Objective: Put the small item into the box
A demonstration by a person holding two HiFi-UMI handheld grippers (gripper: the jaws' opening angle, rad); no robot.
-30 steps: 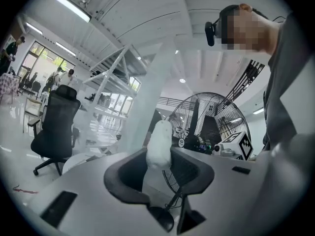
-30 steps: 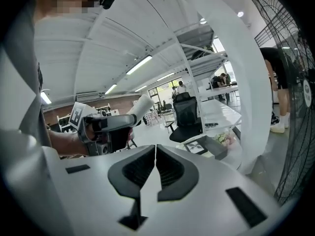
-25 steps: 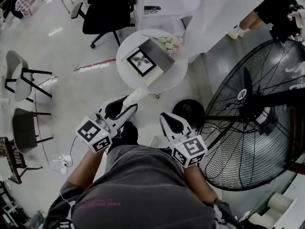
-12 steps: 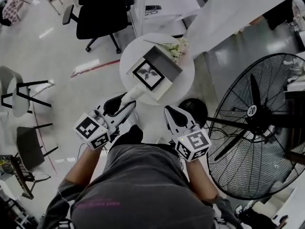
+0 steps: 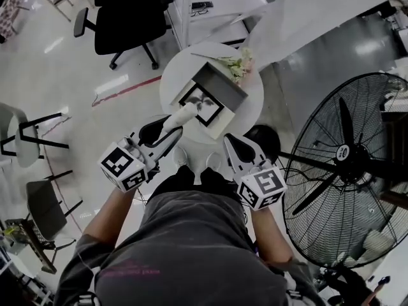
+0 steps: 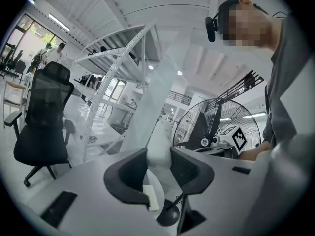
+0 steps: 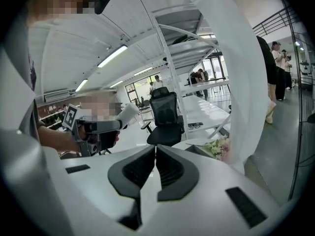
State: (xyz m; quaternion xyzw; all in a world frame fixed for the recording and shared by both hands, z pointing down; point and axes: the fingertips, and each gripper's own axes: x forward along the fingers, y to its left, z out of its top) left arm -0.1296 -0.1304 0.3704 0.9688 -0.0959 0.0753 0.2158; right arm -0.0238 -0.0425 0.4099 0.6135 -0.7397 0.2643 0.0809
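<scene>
The left gripper [image 5: 167, 134] sits at the middle left of the head view. Its jaws are partly open and squeeze a small white soft tube-shaped item [image 5: 180, 118]. In the left gripper view the same item [image 6: 160, 144] stands up between the two dark pads, and both pads press on its sides. The item pokes out past the jaw tips, toward the top right of the head view.

The right gripper [image 5: 233, 146] is just right of the middle. In the right gripper view its jaws [image 7: 155, 151] are pressed together and hold nothing.

Above both grippers is a round white table [image 5: 174, 83]. On it stands a square white box with a black leaf picture inside and a grey flap up [image 5: 221, 85]. The item is not in the box. Its far end is over the table's lower left edge, near the box's lower left corner. Pale flowers [image 5: 234, 65] lie just past the box.

A big black wire fan [image 5: 347, 164] fills the right side. A black office chair [image 5: 124, 14] is at the upper left.
</scene>
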